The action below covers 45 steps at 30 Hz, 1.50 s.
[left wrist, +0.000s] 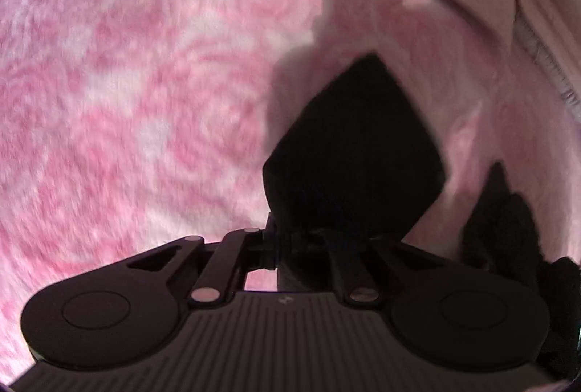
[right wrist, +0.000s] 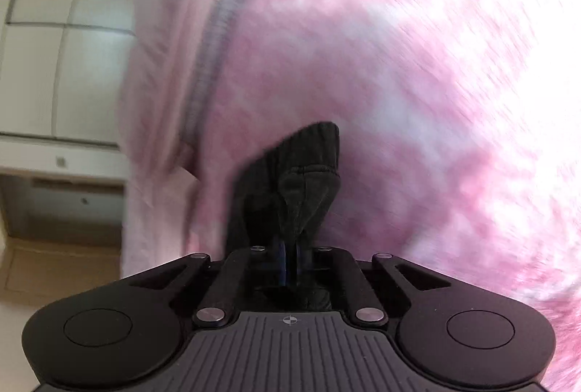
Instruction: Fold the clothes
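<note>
With both tools clamped down on dark cloth, this is the carry part of a fold, and the trick is keeping the two ends level. Closest in, the right tool has its jaws pinched together on the black ribbed-cuff knit garment, the cuff standing up just beyond the tips, bunched and gathered. Over on the other side, the left tool is closed too, its tips buried under a flat black panel of the same cloth, which fans out ahead of them; more black fabric trails off to its right. Both grips look small, so a sharp tug could pull the knit free, I'd say. Better to move both hands together and keep the span lightly taut so the edge lands straight. Beneath and beyond both tools spreads the fluffy pink-and-white mottled blanket, the surface the garment would be laid on. Farther out, a pale pink zipped fabric piece lies at the blanket's edge, and past that white cupboard doors.
</note>
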{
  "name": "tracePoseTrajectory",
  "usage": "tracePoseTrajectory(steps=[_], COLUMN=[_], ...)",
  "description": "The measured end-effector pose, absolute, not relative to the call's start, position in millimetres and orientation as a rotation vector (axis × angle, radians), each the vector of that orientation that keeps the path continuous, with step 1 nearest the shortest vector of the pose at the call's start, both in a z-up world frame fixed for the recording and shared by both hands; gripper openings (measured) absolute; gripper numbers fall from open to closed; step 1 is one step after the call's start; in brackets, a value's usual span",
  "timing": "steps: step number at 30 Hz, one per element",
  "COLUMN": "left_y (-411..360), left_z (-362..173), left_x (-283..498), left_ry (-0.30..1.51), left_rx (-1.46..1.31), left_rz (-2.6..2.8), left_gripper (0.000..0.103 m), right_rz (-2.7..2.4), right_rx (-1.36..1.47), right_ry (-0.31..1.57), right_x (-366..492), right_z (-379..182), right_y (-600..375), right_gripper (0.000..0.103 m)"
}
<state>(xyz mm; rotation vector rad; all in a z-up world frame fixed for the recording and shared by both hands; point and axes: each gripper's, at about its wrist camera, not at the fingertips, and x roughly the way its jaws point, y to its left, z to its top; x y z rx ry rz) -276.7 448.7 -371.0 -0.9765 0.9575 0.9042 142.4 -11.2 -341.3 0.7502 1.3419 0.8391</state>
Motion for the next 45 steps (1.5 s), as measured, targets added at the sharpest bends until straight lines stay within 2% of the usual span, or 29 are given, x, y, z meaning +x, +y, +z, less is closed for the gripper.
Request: tracePoseTrajectory(steps=[5,7,10,14,17,19,22,26,27,28,30,31,34,37,45], left_y=[484.8,501.1,511.5,498.1,466.1,439.3,387.0,317.8,301.9,285.9,260.2,250.9,239.6,243.0,272.6], left_z=[-289.9,-237.5,-149.1,-41.1,-3.0,-14.7,-87.6,-211.3,-247.7,-284.2,-335.7,-350.8,-362.7,-353.2,-364.6], left_x=[-271.5,-276.4,-297.6,-328.9,-355.9,-378.9,-417.2,-472.1,-487.7,-503.2,-529.3,-539.4,-554.1,-547.8,-530.7], left_ry=[0.795,0.668,0.444,0.187,0.076,0.081,0.211,0.475,0.563,0.653,0.776,0.807,0.776,0.696,0.692], left_rx=[-0.806,-0.723,-0.622,-0.489,-0.446,-0.490,-0.613,-0.846,-0.935,-1.024,-1.138,-1.169,-1.195,-1.138,-1.131], left_rz=[0.978,1.039,1.094,1.113,1.099,1.085,1.104,1.180,1.230,1.278,1.364,1.400,1.456,1.441,1.427], left_gripper=[0.004,0.004,0.005,0.006,0.007,0.008,0.012,0.029,0.027,0.024,0.024,0.023,0.024,0.033,0.036], right_rz=[0.990,1.050,1.132,1.261,1.319,1.302,1.209,0.916,0.815,0.716,0.527,0.485,0.423,0.457,0.525], right_rx=[0.695,0.679,0.811,0.876,0.889,0.865,0.784,0.556,0.462,0.389,0.287,0.268,0.271,0.325,0.484], right_ry=[1.142,1.039,0.863,0.568,0.412,0.395,0.495,0.888,1.013,1.116,1.259,1.303,1.366,1.352,1.265], right_x=[165.7,172.9,181.7,163.1,140.2,124.2,101.6,74.7,69.2,65.0,56.3,54.7,56.1,72.0,122.5], right_z=[-242.6,-199.3,-128.2,-26.4,7.6,1.8,-42.3,-152.9,-186.3,-215.5,-267.5,-284.0,-316.4,-329.0,-353.4], right_y=[68.8,107.8,138.5,147.0,121.9,90.2,29.8,-50.9,-69.0,-84.3,-120.9,-134.8,-158.7,-153.0,-141.0], right_gripper=[0.003,0.003,0.003,0.003,0.003,0.003,0.003,0.003,0.007,0.019,0.030,0.030,0.034,0.045,0.046])
